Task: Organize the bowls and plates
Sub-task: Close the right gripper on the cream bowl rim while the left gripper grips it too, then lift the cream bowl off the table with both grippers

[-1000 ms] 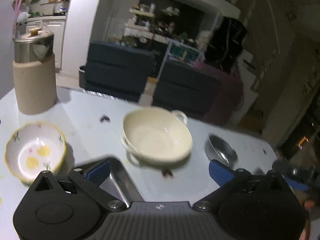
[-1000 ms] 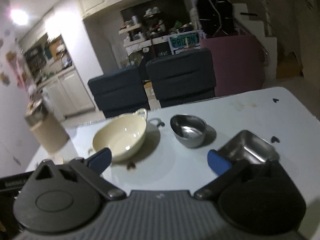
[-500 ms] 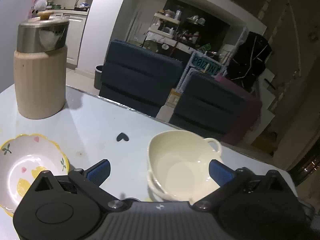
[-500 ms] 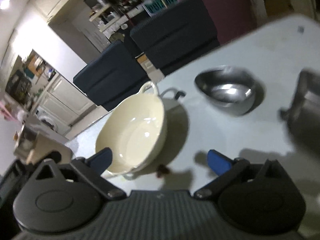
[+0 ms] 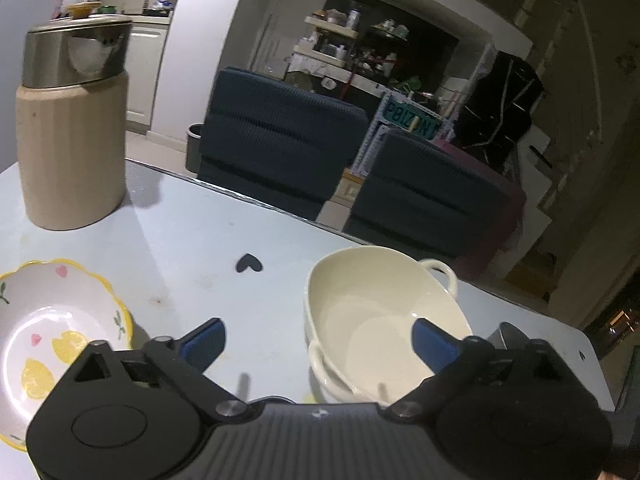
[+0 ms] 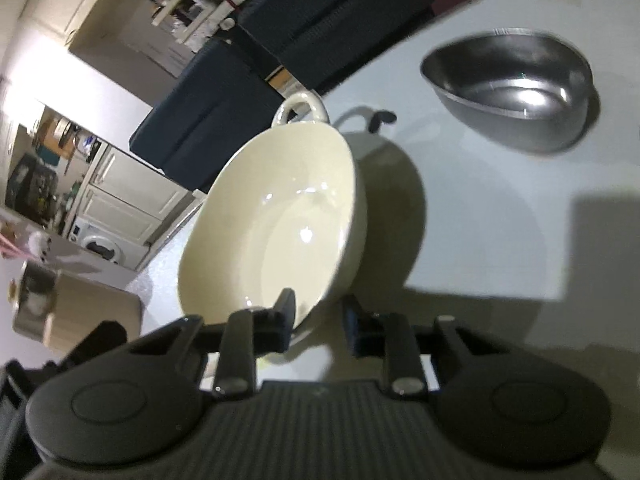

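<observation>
Glaze is making the cream two-handled bowl [image 6: 276, 216] slick, heavy and chippable, so the right tool [image 6: 320, 322], jaws closing, is straddling its near rim without yet pinching, while the left tool [image 5: 318, 340] is closing slightly, nothing gripped.

We see dim indoor light and strong fisheye bending at the edges. Beyond the right gripper [image 6: 320, 320], the steel bowl [image 6: 516, 92] blurs; hard shadows cross the table [image 6: 480, 200] there.

Bare table [image 5: 192, 264] between floral bowl [image 5: 52, 332] and cream bowl [image 5: 384, 320]; canister [image 5: 72, 152] behind.
</observation>
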`<state>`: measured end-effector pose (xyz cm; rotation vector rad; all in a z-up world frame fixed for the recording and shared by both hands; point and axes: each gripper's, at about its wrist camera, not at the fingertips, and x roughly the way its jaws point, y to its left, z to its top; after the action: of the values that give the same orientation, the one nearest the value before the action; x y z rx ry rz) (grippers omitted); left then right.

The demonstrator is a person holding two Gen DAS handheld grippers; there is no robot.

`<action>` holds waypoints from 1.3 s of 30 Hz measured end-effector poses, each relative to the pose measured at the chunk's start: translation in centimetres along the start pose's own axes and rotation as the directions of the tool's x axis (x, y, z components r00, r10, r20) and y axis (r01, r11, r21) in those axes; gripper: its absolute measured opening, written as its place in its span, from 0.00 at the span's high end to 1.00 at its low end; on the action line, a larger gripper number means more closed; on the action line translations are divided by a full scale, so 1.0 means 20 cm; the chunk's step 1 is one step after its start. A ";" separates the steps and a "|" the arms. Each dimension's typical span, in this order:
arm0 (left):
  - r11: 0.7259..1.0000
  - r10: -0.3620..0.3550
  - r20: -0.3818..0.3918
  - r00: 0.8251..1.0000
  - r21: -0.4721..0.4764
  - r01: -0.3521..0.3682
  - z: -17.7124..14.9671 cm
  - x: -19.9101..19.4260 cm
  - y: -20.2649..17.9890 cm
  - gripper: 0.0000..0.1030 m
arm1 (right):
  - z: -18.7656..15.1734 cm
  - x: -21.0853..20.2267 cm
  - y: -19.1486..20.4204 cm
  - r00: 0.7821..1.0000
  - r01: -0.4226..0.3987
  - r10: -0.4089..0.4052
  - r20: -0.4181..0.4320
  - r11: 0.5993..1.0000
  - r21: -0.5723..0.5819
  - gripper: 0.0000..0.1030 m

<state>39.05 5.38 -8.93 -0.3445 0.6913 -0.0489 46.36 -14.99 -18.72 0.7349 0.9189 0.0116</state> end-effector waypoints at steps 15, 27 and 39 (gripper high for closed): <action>0.998 -0.061 -0.131 0.990 0.024 0.065 -0.04 0.14 -0.06 0.49 | 0.09 -0.10 -0.09 0.992 0.113 -0.101 0.082 0.979 -0.170 0.94; 0.999 -0.034 -0.215 0.976 0.005 0.036 -0.04 0.26 -0.02 0.85 | 0.22 -0.04 -0.06 0.997 0.045 -0.060 -0.042 0.955 -0.293 0.92; 0.998 -0.068 -0.293 0.954 -0.033 0.061 -0.03 0.36 0.02 0.93 | 0.26 0.04 0.00 0.988 0.032 -0.089 -0.125 0.915 -0.401 0.91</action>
<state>44.29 4.53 -13.97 -0.3871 0.9766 -0.1564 50.62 -17.68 -17.31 0.3271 1.0345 0.1937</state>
